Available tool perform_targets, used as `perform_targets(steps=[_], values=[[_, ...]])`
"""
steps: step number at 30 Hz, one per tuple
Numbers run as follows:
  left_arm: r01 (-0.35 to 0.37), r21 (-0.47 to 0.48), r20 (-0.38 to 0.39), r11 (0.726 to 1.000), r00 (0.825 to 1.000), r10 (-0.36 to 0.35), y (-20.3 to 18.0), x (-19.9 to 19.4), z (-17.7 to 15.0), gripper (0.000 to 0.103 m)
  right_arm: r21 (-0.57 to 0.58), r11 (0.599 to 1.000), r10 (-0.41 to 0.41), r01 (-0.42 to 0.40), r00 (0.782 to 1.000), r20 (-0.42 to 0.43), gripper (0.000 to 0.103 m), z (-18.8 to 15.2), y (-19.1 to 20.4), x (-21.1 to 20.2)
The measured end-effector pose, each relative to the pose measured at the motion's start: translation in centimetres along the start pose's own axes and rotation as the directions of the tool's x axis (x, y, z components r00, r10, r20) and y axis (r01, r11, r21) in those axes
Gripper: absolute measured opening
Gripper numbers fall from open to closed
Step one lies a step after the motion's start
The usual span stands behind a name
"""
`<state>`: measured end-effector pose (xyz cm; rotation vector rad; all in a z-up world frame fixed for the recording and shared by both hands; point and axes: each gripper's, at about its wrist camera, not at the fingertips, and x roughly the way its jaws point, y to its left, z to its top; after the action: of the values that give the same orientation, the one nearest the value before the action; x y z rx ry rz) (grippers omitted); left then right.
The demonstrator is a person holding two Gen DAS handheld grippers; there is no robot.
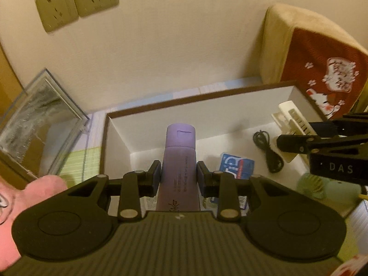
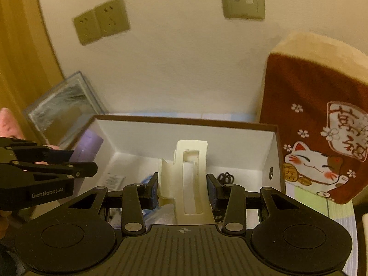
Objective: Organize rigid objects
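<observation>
At the far left of the left wrist view a pink soft toy (image 1: 34,188) shows at the edge, and behind it a clear plastic case (image 1: 43,119) leans against the pale wall (image 1: 172,46), below two wall sockets (image 1: 76,2). To the right of the case lies an open white box (image 1: 184,105) with a brown rim. The left gripper (image 1: 179,177) is clamped on a purple bottle (image 1: 179,161), its two fingers pressed against the bottle's sides, the cap end pointing toward the back wall of the box and held above the box's left part. Just right of the bottle, on the floor of the box, lies a blue and white packet (image 1: 237,164), and further right a coiled black cable (image 1: 269,151). Over the right part of the box the right gripper (image 2: 182,189) is closed on a cream hair claw clip (image 2: 191,174), one finger on each side of it, the clip pointing toward the back wall of the box. A small bunch of black hair ties (image 2: 226,177) lies on the box floor just right of the clip. A pale green object (image 1: 322,184) sits near the box's right front corner; it is too blurred to tell what it is. At the far right a red and tan cushion (image 2: 322,119) with a white cat picture stands upright against the wall, just beside the right wall of the box.
</observation>
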<state>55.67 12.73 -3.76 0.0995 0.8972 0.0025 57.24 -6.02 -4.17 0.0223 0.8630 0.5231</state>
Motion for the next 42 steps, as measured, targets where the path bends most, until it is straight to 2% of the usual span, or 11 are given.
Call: perform_targets(steps=[5,7,12,16,18,19,20,21,30,34,42], values=[[0.04,-0.045,-0.046,0.998,0.998,-0.043,0.8,3.2,0.3,0.03,0.049,0.999,-0.011,0.014,0.999,-0.047,0.042,-0.1,-1.0,2.4],[0.06,-0.052,-0.041,0.997,0.997,-0.062,0.8,3.8,0.5,0.03,0.061,0.998,-0.019,0.023,0.998,-0.066,0.042,-0.2,-1.4,3.2],[0.057,-0.042,-0.027,0.997,0.998,-0.058,0.9,4.1,1.2,0.037,0.082,0.996,-0.024,0.031,0.996,-0.087,0.042,-0.2,-1.9,4.4],[0.057,-0.049,-0.013,0.997,0.998,-0.058,1.0,3.6,1.0,0.047,0.091,0.996,-0.015,0.018,0.999,-0.034,0.042,0.1,-2.0,4.1],[0.054,-0.057,-0.007,0.997,0.998,-0.055,1.2,3.2,0.8,0.052,0.105,0.994,-0.011,0.012,1.0,-0.009,0.047,0.5,-1.9,3.8],[0.05,-0.062,-0.005,0.997,0.999,-0.051,1.3,2.9,0.7,0.057,0.117,0.993,-0.012,0.01,1.0,0.011,0.052,0.6,-2.0,3.4],[0.047,-0.066,0.0,0.997,0.999,-0.047,1.5,2.5,0.5,0.059,0.127,0.992,-0.013,0.009,1.0,0.029,0.064,0.7,-2.0,3.0],[0.047,-0.07,0.007,0.996,0.999,-0.047,1.6,2.2,0.4,0.059,0.136,0.991,-0.009,0.002,0.999,0.05,0.069,0.7,-2.1,2.5],[0.053,-0.104,0.068,0.993,0.997,-0.046,1.8,-2.3,-1.3,0.069,0.168,0.985,0.027,-0.041,0.996,0.087,0.072,-1.0,-1.5,-3.5],[0.036,-0.085,0.1,0.996,0.995,-0.028,1.3,-4.9,-2.6,0.08,0.17,0.984,0.032,-0.048,0.995,0.095,0.073,-2.6,-0.4,-6.2],[0.012,-0.038,0.136,0.999,0.991,-0.006,-0.1,-10.2,-6.8,0.081,0.174,0.985,-0.007,-0.017,0.99,0.138,0.074,-6.8,1.9,-12.3]])
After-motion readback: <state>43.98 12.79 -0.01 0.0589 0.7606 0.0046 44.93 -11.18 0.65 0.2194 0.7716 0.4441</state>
